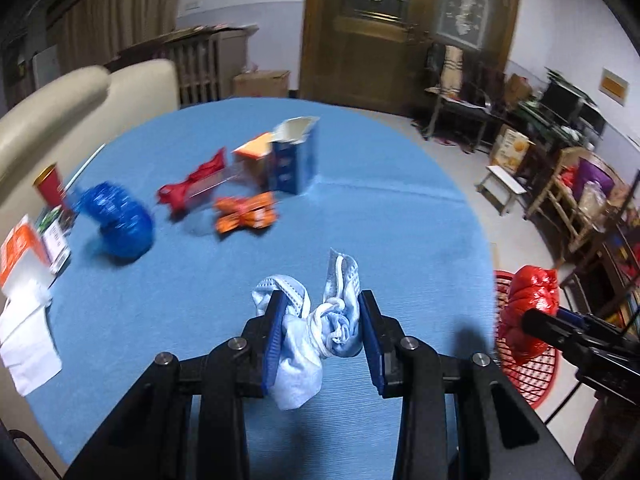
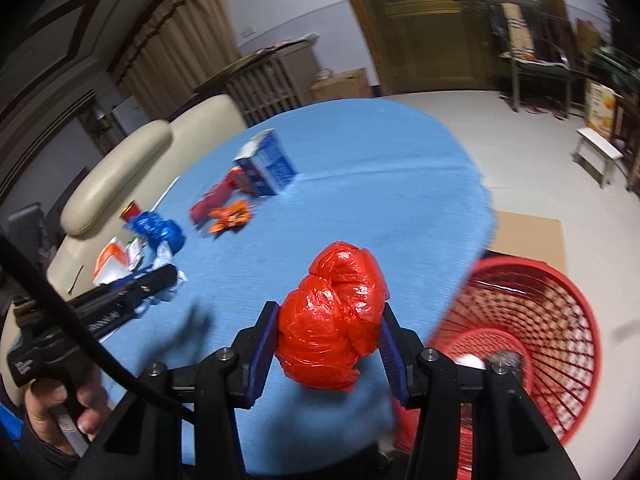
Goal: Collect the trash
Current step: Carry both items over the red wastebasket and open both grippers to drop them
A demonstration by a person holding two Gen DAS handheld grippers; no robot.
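Observation:
My left gripper (image 1: 322, 320) is shut on a crumpled pale blue face mask (image 1: 316, 332), held just above the blue round table (image 1: 400, 232). My right gripper (image 2: 330, 336) is shut on a knotted red plastic bag (image 2: 332, 320), held over the table's right edge beside the red mesh basket (image 2: 560, 344). The bag (image 1: 528, 312) and basket (image 1: 536, 372) also show at the right in the left wrist view. On the table lie a blue bag (image 1: 120, 220), a red wrapper (image 1: 192, 184), an orange wrapper (image 1: 246, 212) and an open blue carton (image 1: 296, 156).
A red cup (image 1: 50, 188), an orange-white box (image 1: 20, 248) and white tissue (image 1: 28, 340) sit at the table's left edge. A cream sofa (image 1: 80, 100) stands behind. Flat cardboard (image 2: 528, 236) lies under the basket. A stool (image 1: 504, 184) and cluttered shelves stand at right.

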